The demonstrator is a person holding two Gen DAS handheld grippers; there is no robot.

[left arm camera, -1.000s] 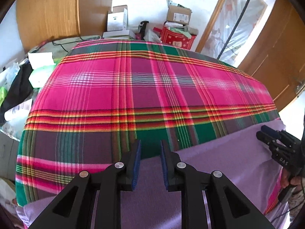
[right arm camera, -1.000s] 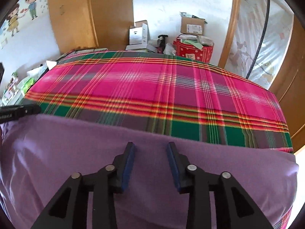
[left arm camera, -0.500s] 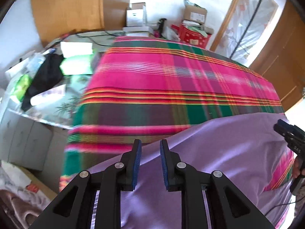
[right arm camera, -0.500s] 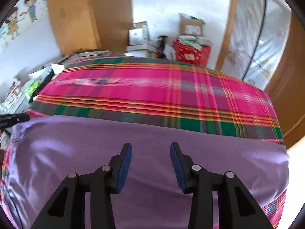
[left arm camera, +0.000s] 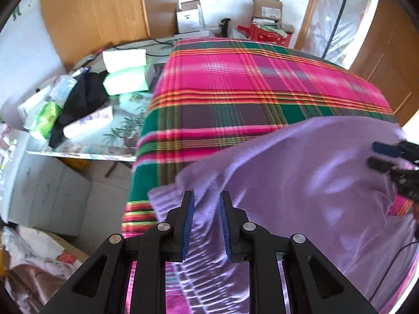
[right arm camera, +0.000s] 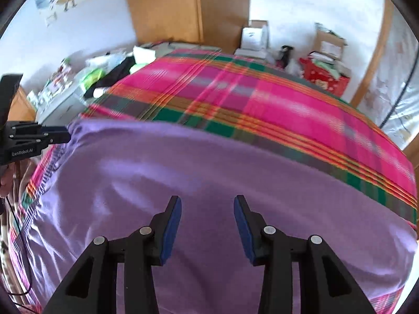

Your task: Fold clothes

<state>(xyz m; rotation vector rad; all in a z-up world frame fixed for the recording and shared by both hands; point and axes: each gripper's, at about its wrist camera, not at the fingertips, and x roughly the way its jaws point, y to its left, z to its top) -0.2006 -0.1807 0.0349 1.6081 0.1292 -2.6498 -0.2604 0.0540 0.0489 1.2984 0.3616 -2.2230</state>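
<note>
left hand-held gripper — pads narrowly apart, purple cloth bunched between them, grip on it cannot be told | cloth lies on the plaid bed, near edge | right hand-held gripper — wide open above the cloth, holding nothing

left gripper side, white print: "GenRobot.AI"
white box by the far wall: a dark label, too small to read
cardboard box: a white label, print unreadable
</note>
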